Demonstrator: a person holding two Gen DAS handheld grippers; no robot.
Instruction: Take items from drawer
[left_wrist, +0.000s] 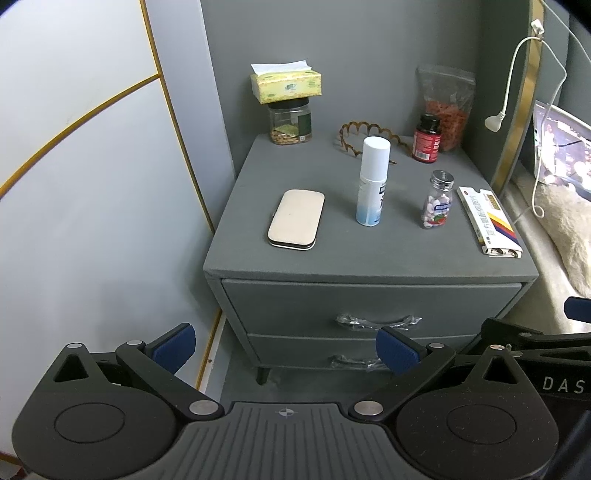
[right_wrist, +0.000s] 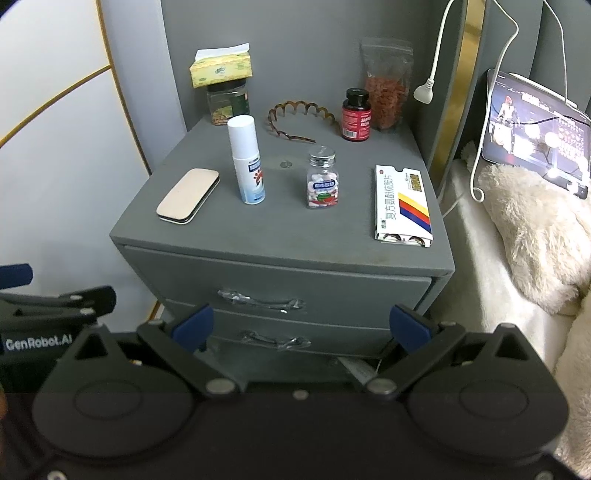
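Grey fabric covers the bedside cabinet (right_wrist: 280, 258) that fills both views, wedged between a pale panelled wall and a bed with a cream fluffy throw (right_wrist: 535, 229). Both its drawers are shut; the top drawer (left_wrist: 369, 306) and the lower drawer (left_wrist: 317, 349) each carry a curved handle still wrapped in crinkled clear film (right_wrist: 262, 301), so whatever lies inside cannot be seen.

The left gripper (left_wrist: 286, 345) and the right gripper (right_wrist: 299, 325) hang in front of the drawer fronts, jaws spread wide, holding nothing.

On the cabinet top a tall white spray bottle (right_wrist: 245, 158) and a small clear pill bottle with a silver cap (right_wrist: 323, 181) stand mid-surface; a flat beige hard case (right_wrist: 188, 195) lies near the left edge and a glossy cardboard medicine box (right_wrist: 402, 203) at the right edge.

Likely trouble: the film could let the blue pads slip off the thin handle, and a sharp tug might rock the narrow, top-heavy spray bottle over or nudge the box off the edge.
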